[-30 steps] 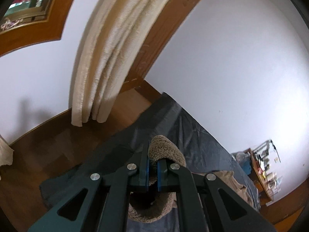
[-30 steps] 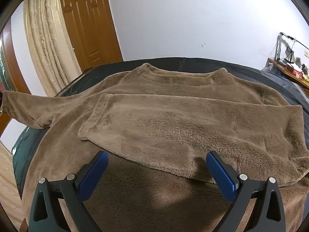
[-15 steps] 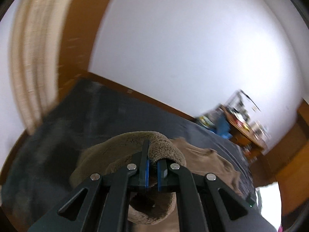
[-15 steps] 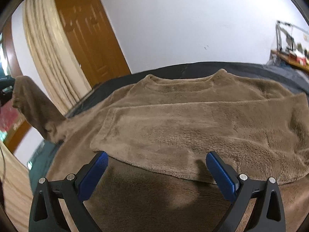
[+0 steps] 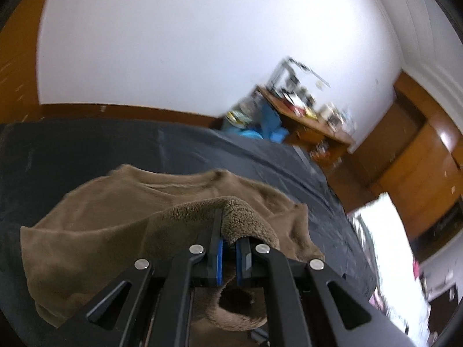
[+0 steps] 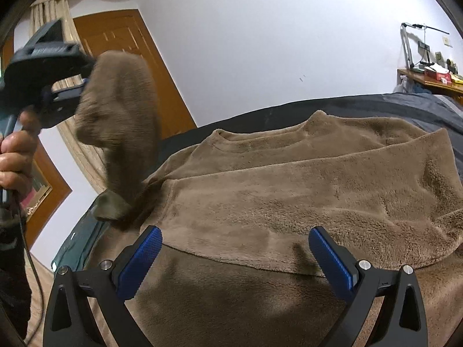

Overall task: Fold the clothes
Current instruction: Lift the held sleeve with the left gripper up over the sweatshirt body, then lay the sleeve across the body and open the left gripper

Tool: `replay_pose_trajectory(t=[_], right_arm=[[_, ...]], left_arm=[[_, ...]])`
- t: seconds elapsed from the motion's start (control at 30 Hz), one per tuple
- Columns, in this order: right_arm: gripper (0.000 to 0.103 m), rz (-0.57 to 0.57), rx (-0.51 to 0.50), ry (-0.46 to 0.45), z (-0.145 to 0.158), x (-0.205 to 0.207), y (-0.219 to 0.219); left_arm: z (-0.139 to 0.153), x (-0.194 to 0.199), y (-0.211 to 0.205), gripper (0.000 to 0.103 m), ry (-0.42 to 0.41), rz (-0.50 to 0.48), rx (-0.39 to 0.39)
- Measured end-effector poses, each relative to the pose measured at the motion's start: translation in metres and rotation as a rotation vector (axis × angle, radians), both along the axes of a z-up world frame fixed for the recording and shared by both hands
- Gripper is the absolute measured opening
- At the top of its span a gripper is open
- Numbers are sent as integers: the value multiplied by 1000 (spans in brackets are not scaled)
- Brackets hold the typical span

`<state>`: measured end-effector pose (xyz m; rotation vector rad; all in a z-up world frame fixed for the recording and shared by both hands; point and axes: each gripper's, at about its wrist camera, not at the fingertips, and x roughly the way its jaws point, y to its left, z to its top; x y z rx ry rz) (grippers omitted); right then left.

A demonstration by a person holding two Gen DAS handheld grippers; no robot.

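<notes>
A brown fleece sweater (image 6: 289,190) lies spread on a bed with a dark cover (image 6: 376,107); one sleeve is folded flat across its chest. My left gripper (image 5: 228,243) is shut on the cuff of the other sleeve (image 5: 240,217) and holds it high above the sweater's left side; it shows in the right wrist view (image 6: 69,92), with the sleeve (image 6: 124,121) hanging down from it. My right gripper (image 6: 235,257) is open and empty, low over the sweater's lower body near the front edge.
A wooden door (image 6: 127,66) and beige curtain (image 6: 49,17) stand behind the bed at left. A cluttered wooden desk (image 5: 306,115) stands at the bed's far right corner. The bed's left edge (image 6: 75,240) drops to a wooden floor.
My left gripper has lifted the sleeve cuff up from the bed's left edge and swung it to the right, over the sweater. My right gripper has stayed open and nearly still.
</notes>
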<state>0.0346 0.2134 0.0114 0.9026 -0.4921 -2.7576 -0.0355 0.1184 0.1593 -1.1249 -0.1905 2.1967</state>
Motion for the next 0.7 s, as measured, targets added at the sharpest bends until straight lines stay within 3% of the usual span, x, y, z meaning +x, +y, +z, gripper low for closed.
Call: replay_pose_trajectory(t=[0.1,0.13,0.17,0.2,0.23,0.33,0.5,0.7], right_arm=[[103,-6,-13,2,1,1,4],[103,-8,-17,1,1,1,4],[103,-9,-21,0,0,1,5],[103,-10,-24,-2,0,1,6],[103,-8,-26,-5,0,0,6],[103,0,-28,-18,-2,-2,6],[103,1,-34,-31,-5,-4,8],[103,-17,-56,-48,-8,-8,13]], left_arm=[[-19,-1,30,15,-43,-50,-44],[-27,-2,37,27,-58,-68,-65],[-34,-1,41,49,-73,-78,-85],[-42,-2,43,61,-92,-75,-118],[-51,-3,44,81,-109,-67,-150],[-66,-10,37,83,-148,-49,-169],[-64,-8,19,83,-157,-48,-84],[-60,5,-17,83,-133,-33,-38]])
